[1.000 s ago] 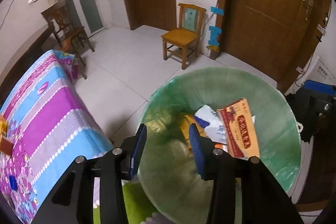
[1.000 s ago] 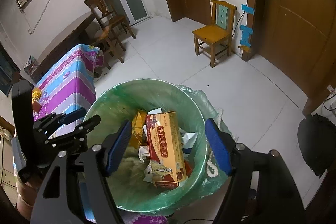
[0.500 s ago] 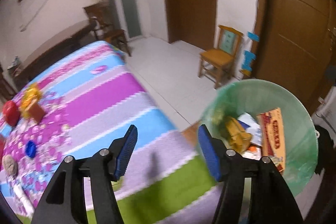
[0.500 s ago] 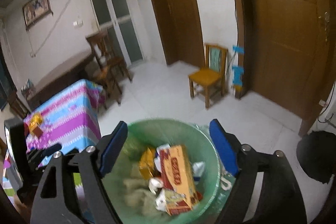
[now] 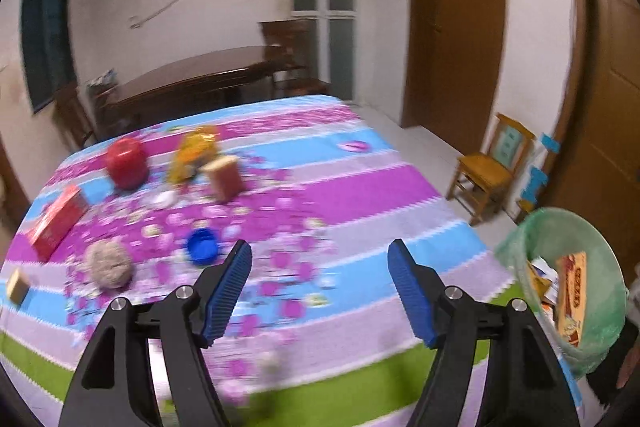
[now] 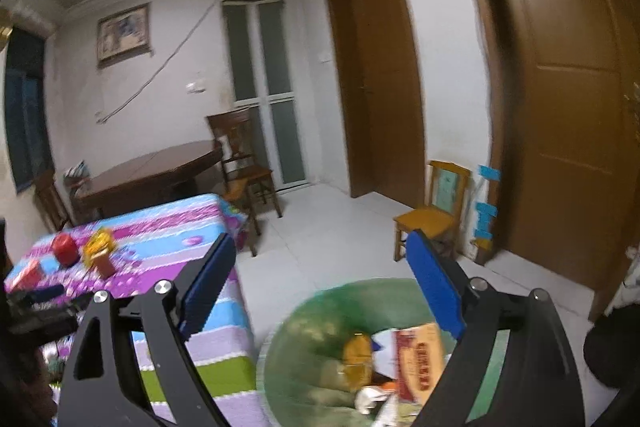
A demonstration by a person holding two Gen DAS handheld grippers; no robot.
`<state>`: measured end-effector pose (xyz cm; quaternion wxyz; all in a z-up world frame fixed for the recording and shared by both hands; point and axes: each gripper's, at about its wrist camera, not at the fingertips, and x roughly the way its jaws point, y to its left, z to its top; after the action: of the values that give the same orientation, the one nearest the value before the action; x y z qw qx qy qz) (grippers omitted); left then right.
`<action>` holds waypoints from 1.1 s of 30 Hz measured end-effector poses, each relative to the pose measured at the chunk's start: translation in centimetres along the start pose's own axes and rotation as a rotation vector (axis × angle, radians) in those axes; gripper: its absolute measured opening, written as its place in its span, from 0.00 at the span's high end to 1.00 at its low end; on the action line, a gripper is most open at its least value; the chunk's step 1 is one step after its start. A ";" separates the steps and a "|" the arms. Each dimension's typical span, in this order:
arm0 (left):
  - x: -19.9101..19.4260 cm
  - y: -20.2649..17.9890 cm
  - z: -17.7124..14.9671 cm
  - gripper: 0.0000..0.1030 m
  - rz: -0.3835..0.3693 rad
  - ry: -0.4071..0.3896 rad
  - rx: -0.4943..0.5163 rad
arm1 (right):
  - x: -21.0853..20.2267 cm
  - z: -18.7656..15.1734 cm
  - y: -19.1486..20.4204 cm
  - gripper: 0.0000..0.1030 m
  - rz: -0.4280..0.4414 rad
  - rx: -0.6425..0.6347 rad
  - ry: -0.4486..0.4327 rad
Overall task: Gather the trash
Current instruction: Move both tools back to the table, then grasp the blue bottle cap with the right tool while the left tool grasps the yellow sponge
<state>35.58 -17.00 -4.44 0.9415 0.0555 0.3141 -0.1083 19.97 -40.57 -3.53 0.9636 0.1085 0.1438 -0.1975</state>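
My left gripper [image 5: 320,259] is open and empty above the near part of a table with a striped purple, blue and green cloth [image 5: 360,195]. On it lie a blue cap [image 5: 202,247], a crumpled beige ball [image 5: 110,263], a red box [image 5: 58,219], a red round container [image 5: 126,161], a yellow wrapper [image 5: 194,151] and small tan boxes [image 5: 224,175]. A green-lined trash bin [image 5: 600,307] with cartons stands at the right. My right gripper [image 6: 320,267] is open and empty above the bin [image 6: 304,339].
A small yellow wooden chair [image 5: 490,171] stands by brown doors [image 6: 560,107]. A dark wooden table [image 6: 152,171] and dark chairs [image 6: 244,163] stand by the far wall. White tiled floor [image 6: 328,239] lies between bin and chairs. A dark bag [image 6: 612,351] sits at right.
My left gripper has swung left from over the bin to over the table and opened wider. My right gripper has tilted upward, staying over the bin, still open.
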 end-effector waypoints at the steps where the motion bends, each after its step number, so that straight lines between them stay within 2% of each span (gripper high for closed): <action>1: -0.3 1.2 0.0 0.29 0.007 0.000 -0.017 | 0.2 -0.1 1.0 0.19 0.014 -0.016 0.005; 4: -1.0 5.6 0.2 0.28 0.032 0.005 -0.062 | 1.8 -0.6 4.8 0.19 0.101 -0.073 0.045; 7: -1.5 10.9 0.2 0.28 0.064 0.017 -0.108 | 3.6 -1.0 8.8 0.19 0.220 -0.127 0.121; 13: -1.7 21.0 -0.3 0.28 0.198 0.038 -0.186 | 6.5 -2.8 18.1 0.19 0.436 -0.275 0.263; 15: -2.0 24.2 -0.7 0.28 0.230 0.038 -0.234 | 7.4 -3.5 20.6 0.19 0.485 -0.326 0.299; 18: -2.0 27.2 -0.9 0.28 0.237 0.051 -0.281 | 8.7 -4.2 23.2 0.19 0.530 -0.372 0.360; 22: -0.7 27.8 0.9 0.28 0.170 0.087 -0.275 | 11.2 -5.3 26.4 0.19 0.611 -0.374 0.454; 24: -0.2 27.1 2.6 0.28 0.170 0.072 -0.247 | 11.8 -5.9 28.3 0.19 0.657 -0.407 0.480; 27: -0.1 26.4 4.8 0.27 0.174 0.040 -0.236 | 12.7 -6.8 30.8 0.19 0.670 -0.472 0.521; 29: 0.4 25.9 5.8 0.27 0.169 0.033 -0.229 | 13.3 -7.3 31.9 0.26 0.668 -0.500 0.548; 31: 1.3 25.1 6.4 0.27 0.158 0.042 -0.218 | 14.0 -7.9 32.7 0.45 0.663 -0.527 0.595; 33: 2.4 24.4 6.9 0.27 0.144 0.065 -0.185 | 14.4 -8.2 33.1 0.49 0.651 -0.545 0.608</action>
<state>47.23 5.08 0.48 0.9372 -0.0058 0.3486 -0.0091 44.33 -13.70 -10.76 0.8832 -0.0548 0.4221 0.1971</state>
